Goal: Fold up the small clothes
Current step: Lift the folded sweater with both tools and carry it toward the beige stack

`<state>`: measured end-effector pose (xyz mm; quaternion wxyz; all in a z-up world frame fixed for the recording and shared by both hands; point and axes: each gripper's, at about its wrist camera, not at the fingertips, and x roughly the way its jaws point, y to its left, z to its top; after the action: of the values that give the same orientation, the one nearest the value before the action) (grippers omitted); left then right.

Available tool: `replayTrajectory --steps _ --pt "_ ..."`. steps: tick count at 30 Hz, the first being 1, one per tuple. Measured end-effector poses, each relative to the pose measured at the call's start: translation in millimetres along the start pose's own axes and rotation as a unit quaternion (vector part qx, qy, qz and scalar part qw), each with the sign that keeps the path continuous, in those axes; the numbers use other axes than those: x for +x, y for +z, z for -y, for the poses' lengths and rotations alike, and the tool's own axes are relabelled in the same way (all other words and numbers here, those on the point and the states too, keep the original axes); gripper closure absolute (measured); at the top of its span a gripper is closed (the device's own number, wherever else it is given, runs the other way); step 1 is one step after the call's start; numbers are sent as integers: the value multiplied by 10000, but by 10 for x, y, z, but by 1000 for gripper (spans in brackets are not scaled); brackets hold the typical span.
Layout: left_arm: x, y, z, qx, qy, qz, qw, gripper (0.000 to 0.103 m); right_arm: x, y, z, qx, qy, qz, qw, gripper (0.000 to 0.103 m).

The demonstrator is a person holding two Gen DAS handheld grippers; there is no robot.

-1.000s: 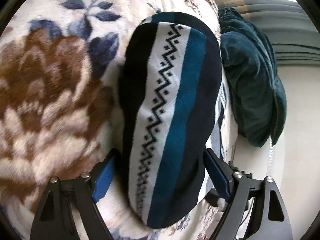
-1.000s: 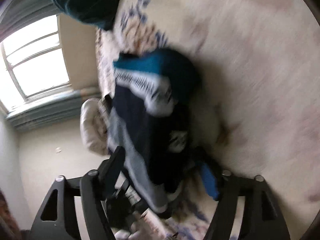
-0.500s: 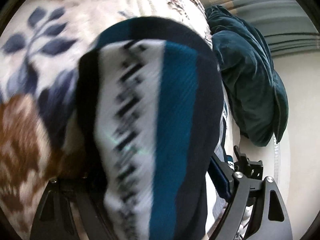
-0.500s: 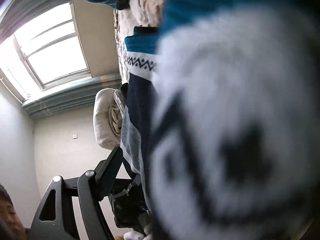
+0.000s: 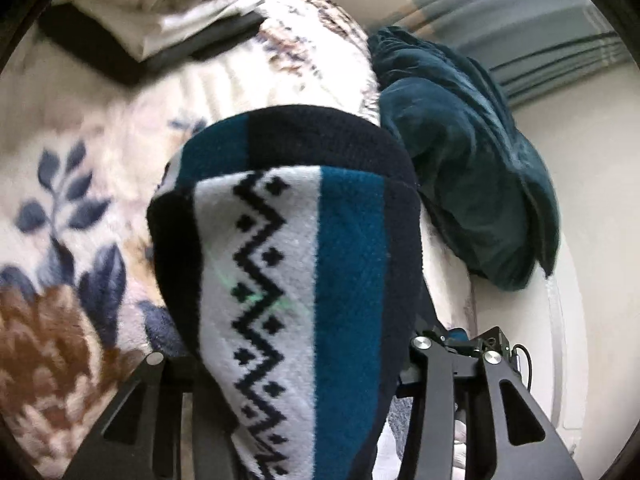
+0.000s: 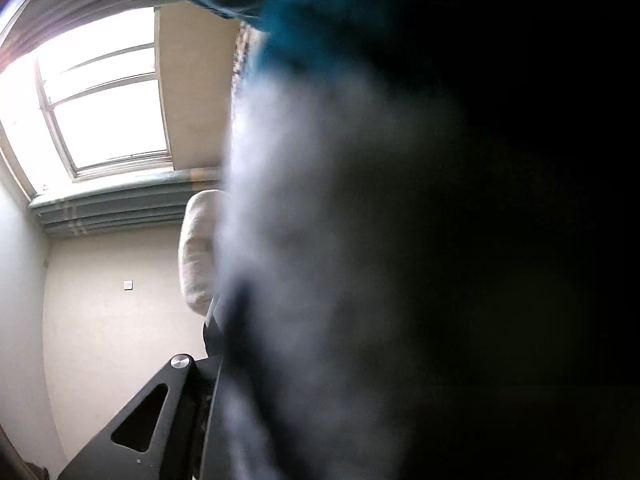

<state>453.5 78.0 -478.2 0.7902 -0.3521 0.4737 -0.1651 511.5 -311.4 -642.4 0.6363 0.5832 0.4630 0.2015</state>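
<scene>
I see a cream fleece blanket [image 5: 120,184] with navy leaves and a brown flower covering the bed; a dark teal blanket [image 5: 472,184] is heaped at its far right edge, and folded pale bedding [image 5: 168,4] lies on something dark at the top. Beyond are beige walls, a bright window [image 6: 104,104] and grey-green curtains [image 6: 120,204]. The knit garment [image 5: 304,280], striped navy, white zigzag and teal, fills the space between my left gripper [image 5: 296,364] arms, whose jaws are closing on it. In the right wrist view the same knit blurs against the lens; my right gripper [image 6: 304,392] is closing too, fabric between its jaws.
</scene>
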Motion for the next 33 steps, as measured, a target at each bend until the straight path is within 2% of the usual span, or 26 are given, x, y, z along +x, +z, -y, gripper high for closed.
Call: replayTrajectory --steps 4,8,13,18,22,26,29,33 --pt "-358 257 181 139 -52 -48 9999 62 -101 -180 -430 -100 110 135 9998 82" --pt "-807 756 422 365 -192 -99 9991 62 -84 -345 -1107 -378 153 339 9986 82" --pt "-1378 1784 644 826 -429 -91 9956 62 208 -498 -2163 -721 318 823 9935 82" --pt "-1734 2964 622 1386 -477 -294 9888 62 926 -584 -3031 -610 643 1385 9864 82" --pt "-1654 3900 272 1477 -452 -684 9856 61 1612 -584 -3390 -384 766 1706 9816 82" --pt "-1306 4577 -298 1374 -389 -1125 9833 61 2391 -498 -3484 -189 687 1876 9797 82" --pt "-955 4859 -849 1087 -344 -1455 9828 61 2847 -425 -3361 -51 449 1817 9823 82" --pt "-522 4907 -1532 531 -282 -1930 9794 50 3250 -369 -3175 -123 -112 1539 9880 79"
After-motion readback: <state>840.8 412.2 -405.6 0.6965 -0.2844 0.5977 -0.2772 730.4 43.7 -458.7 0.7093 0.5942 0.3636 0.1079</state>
